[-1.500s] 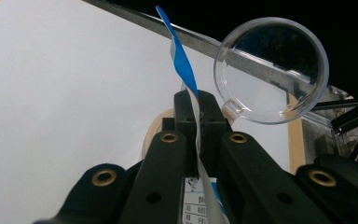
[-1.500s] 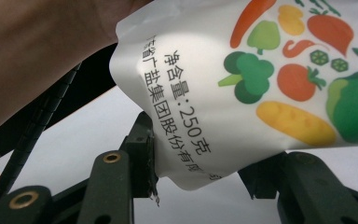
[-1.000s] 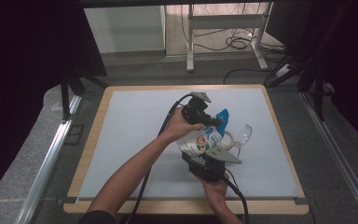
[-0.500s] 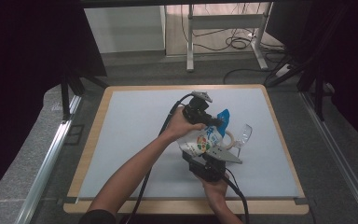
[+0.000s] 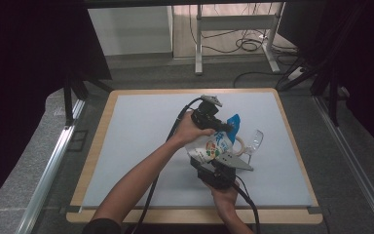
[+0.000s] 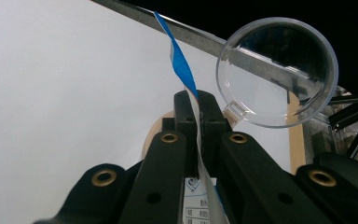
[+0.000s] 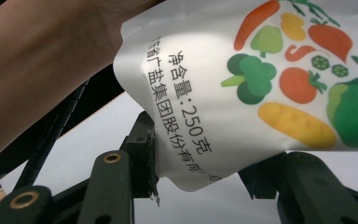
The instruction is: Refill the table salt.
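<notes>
Left gripper [image 6: 198, 116]: black jaws are seen pressed together on the thin blue top edge of a glossy printed pouch [image 5: 216, 144], whose flat seal runs up between them in the left gripper view. From above, the left hand [image 5: 190, 129] is seen wrapped around the gripper body, forearm extended diagonally across the pale grey table [image 5: 136, 126], which is framed by a light wooden rim. The pouch is held above the table, right of centre, between the two grippers; its film is smooth and white, printed with coloured vegetables and dark characters. Just beyond it, a clear round plastic cup [image 6: 277, 72] is seen, rigid and transparent. Right gripper [image 7: 205, 175]: jaws are clamped on the rounded lower corner of the pouch, one at each side. The right hand [image 5: 221, 192] is held low, near the table's front edge.
</notes>
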The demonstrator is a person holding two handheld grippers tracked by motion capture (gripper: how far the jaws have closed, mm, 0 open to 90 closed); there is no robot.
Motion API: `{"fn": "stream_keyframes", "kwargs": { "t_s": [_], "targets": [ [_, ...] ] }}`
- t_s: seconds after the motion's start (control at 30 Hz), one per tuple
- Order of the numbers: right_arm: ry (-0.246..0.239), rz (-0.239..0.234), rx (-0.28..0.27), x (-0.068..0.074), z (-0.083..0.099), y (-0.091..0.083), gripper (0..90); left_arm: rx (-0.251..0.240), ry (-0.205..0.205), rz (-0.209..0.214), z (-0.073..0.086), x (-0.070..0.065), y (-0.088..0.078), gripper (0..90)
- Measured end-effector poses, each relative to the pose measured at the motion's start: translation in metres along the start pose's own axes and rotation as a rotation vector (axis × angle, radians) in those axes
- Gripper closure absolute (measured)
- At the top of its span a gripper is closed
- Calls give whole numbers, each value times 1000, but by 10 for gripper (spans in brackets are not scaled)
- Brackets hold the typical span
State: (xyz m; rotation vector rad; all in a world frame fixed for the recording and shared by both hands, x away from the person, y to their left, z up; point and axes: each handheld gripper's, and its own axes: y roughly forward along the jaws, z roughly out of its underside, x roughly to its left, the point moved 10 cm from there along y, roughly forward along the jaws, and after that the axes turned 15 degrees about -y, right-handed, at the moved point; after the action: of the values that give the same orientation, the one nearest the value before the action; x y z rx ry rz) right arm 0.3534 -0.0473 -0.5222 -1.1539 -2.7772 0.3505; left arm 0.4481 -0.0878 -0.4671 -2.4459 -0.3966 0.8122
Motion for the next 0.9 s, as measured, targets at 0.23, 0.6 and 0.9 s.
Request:
{"fn": "stream_keyframes", "kwargs": {
  "t_s": [0.23,0.6,0.9],
  "targets": [
    [-1,0,-4,-1,-1,-1,547,8,7,-7,-1,-1,0,897],
    [8,-7,-11,-1,-2,-3,548,7,5,1,-1,-1,0,897],
    [7,-5,-10,0,-2,-3,549,3,4,2,-1,-1,0,897]
  ]
}}
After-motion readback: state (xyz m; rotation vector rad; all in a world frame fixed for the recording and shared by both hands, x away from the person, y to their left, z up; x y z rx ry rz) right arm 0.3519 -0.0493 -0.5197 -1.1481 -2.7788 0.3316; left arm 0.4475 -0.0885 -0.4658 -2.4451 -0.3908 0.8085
